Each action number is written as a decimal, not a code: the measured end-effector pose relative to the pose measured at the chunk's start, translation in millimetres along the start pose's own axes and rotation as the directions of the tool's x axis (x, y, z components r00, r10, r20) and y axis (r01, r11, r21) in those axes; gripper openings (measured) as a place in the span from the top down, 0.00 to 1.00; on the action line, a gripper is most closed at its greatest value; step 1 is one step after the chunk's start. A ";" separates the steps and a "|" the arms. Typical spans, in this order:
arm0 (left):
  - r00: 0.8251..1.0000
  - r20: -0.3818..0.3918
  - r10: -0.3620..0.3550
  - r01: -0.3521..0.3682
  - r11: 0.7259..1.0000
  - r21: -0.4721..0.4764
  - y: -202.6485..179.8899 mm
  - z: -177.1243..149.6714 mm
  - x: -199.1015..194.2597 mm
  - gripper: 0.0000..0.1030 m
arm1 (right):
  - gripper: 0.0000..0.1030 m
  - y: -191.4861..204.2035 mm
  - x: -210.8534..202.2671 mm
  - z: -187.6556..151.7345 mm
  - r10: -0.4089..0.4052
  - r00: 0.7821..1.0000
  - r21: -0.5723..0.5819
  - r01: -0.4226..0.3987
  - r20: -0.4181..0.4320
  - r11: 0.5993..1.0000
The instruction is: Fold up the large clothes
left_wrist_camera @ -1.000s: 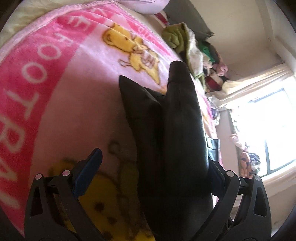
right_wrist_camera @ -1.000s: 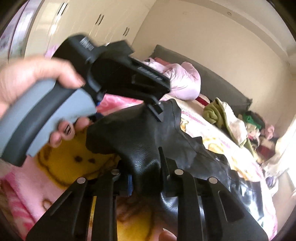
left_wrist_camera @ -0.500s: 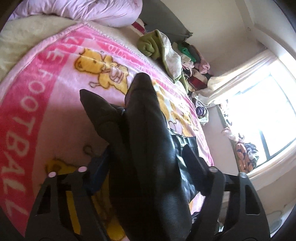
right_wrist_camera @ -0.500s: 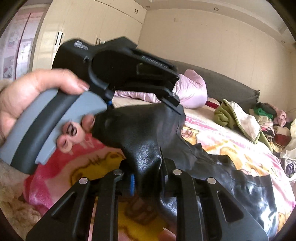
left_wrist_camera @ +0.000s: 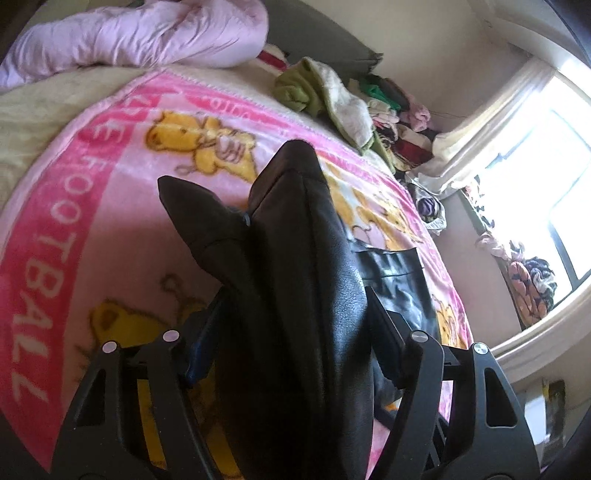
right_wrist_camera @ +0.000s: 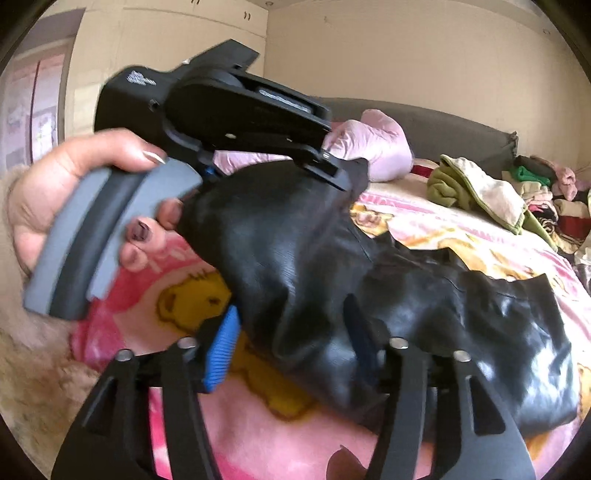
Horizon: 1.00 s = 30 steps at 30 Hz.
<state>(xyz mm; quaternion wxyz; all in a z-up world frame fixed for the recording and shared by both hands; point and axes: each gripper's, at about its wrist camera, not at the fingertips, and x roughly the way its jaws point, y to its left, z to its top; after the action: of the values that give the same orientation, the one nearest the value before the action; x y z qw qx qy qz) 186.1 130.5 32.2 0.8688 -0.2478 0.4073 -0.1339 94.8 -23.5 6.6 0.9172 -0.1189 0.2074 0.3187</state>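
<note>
A black leather-like jacket (right_wrist_camera: 424,306) lies partly on the pink cartoon blanket (right_wrist_camera: 443,221), one end lifted. My left gripper (left_wrist_camera: 291,332) is shut on a thick fold of the jacket (left_wrist_camera: 306,266), which rises between its fingers. From the right wrist view the left gripper (right_wrist_camera: 332,170) is held in a hand above the raised fold. My right gripper (right_wrist_camera: 291,339) now stands open, its blue pads (right_wrist_camera: 221,347) apart on either side of the jacket's lower fold.
A pink quilt (left_wrist_camera: 140,33) lies at the bed's head. A green and cream garment (left_wrist_camera: 325,96) and a pile of mixed clothes (left_wrist_camera: 399,118) sit at the far side near a bright window (left_wrist_camera: 535,177). Wardrobe doors (right_wrist_camera: 155,48) stand behind.
The right gripper's jaws have spread apart from being shut on the jacket. The left gripper has closed on the fold and lifted it, tilting up toward the headboard.
</note>
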 end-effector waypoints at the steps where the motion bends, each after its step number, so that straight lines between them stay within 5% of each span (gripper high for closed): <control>1: 1.000 -0.006 0.002 -0.002 1.000 -0.013 2.6 -0.9 0.9 0.40 | 0.41 4.8 2.4 -2.0 -0.006 1.000 -0.026 0.006 -0.002 1.000; 3: 1.000 -0.025 -0.003 0.002 0.998 -0.058 17.0 -3.4 4.1 0.40 | 0.51 16.0 6.8 -5.4 -0.018 1.000 -0.097 0.018 0.008 0.995; 4: 1.000 -0.030 -0.010 0.007 0.997 -0.080 23.5 -4.2 5.2 0.38 | 0.81 20.5 6.3 -7.6 0.015 1.000 -0.117 -0.012 0.020 0.993; 5: 0.999 -0.037 -0.023 0.019 0.994 -0.110 32.4 -6.3 6.7 0.34 | 0.85 27.1 5.7 -8.1 -0.006 0.999 -0.143 0.011 0.038 0.990; 10: 0.992 -0.111 -0.064 0.039 0.977 -0.210 68.0 -18.0 16.9 0.19 | 0.87 31.8 6.9 -10.8 -0.029 0.998 -0.167 0.039 0.062 0.985; 13: 0.976 -0.153 -0.152 0.107 0.958 -0.267 79.1 -23.9 30.5 0.17 | 0.87 30.4 5.7 -11.0 -0.020 0.998 -0.166 0.030 0.059 0.986; 15: 0.965 -0.148 -0.216 0.167 0.944 -0.285 81.0 -25.8 38.6 0.26 | 0.86 26.5 7.5 -9.8 -0.009 0.999 -0.155 0.016 0.047 0.988; 16: 0.961 -0.137 -0.241 0.195 0.939 -0.285 80.3 -25.7 39.5 0.39 | 0.85 25.8 7.4 -9.6 -0.006 0.999 -0.151 0.012 0.041 0.988; 20: 0.969 -0.106 -0.222 0.191 0.951 -0.241 75.2 -24.5 33.8 0.60 | 0.71 6.7 6.7 -6.9 0.049 0.999 -0.127 -0.048 0.006 0.991; 25: 0.971 -0.070 -0.227 0.209 0.956 -0.207 68.0 -22.8 22.1 0.65 | 0.63 -30.8 -28.8 -1.3 0.061 0.998 -0.055 -0.060 0.027 0.997; 27: 0.974 -0.052 -0.218 0.206 0.963 -0.174 57.1 -22.6 16.6 0.65 | 0.79 -59.3 -32.7 3.4 0.032 0.999 0.011 -0.032 -0.010 0.999; 28: 0.975 -0.043 -0.220 0.210 0.964 -0.166 52.9 -21.6 13.8 0.66 | 0.97 -71.8 -30.6 4.6 0.012 0.999 0.040 -0.011 -0.035 0.999; 30: 0.978 -0.036 -0.205 0.199 0.971 -0.131 40.6 -18.5 9.3 0.65 | 0.99 -97.3 -22.6 5.0 0.006 0.995 0.097 0.003 -0.097 0.995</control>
<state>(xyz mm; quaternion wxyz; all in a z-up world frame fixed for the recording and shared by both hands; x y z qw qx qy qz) 179.0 154.7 -5.7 0.8229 -0.3391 0.4088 -0.2015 141.9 -108.6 29.7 0.9104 -0.0896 0.2673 0.3029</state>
